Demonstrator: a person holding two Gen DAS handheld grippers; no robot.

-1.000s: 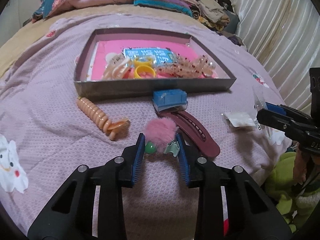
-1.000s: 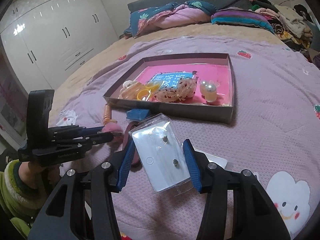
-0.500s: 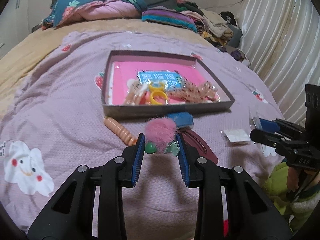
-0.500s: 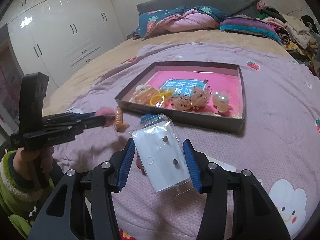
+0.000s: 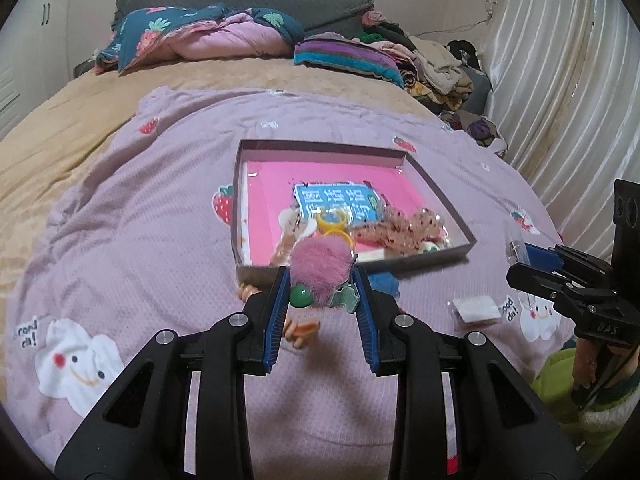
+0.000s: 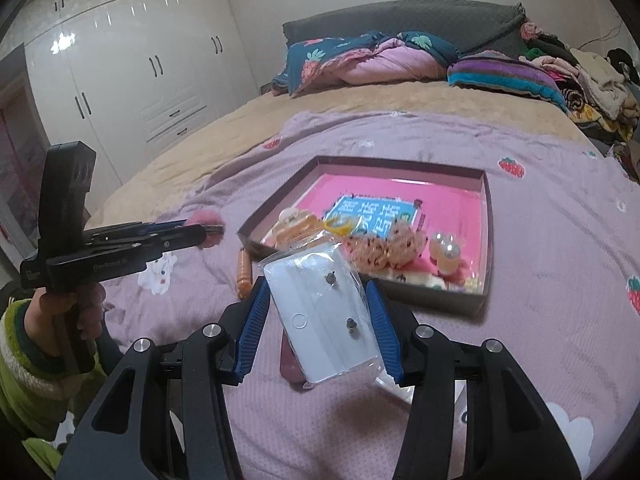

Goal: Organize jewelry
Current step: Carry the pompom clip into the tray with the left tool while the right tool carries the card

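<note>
My left gripper is shut on a pink pompom hair clip and holds it above the bed, just before the near wall of the grey box. The box has a pink floor and holds yellow rings, a blue card and beaded pieces. My right gripper is shut on a clear packet of stud earrings, held above the bed short of the box. The left gripper with the pompom also shows in the right wrist view.
On the purple blanket lie a peach spiral hair tie, a blue clip and a small white packet. Pillows and piled clothes sit at the headboard. Curtains hang right, wardrobes stand left.
My left gripper has lifted the pompom clip off the bed and carried it toward the box. My right gripper has risen slightly with the earring packet and moved nearer the box.
</note>
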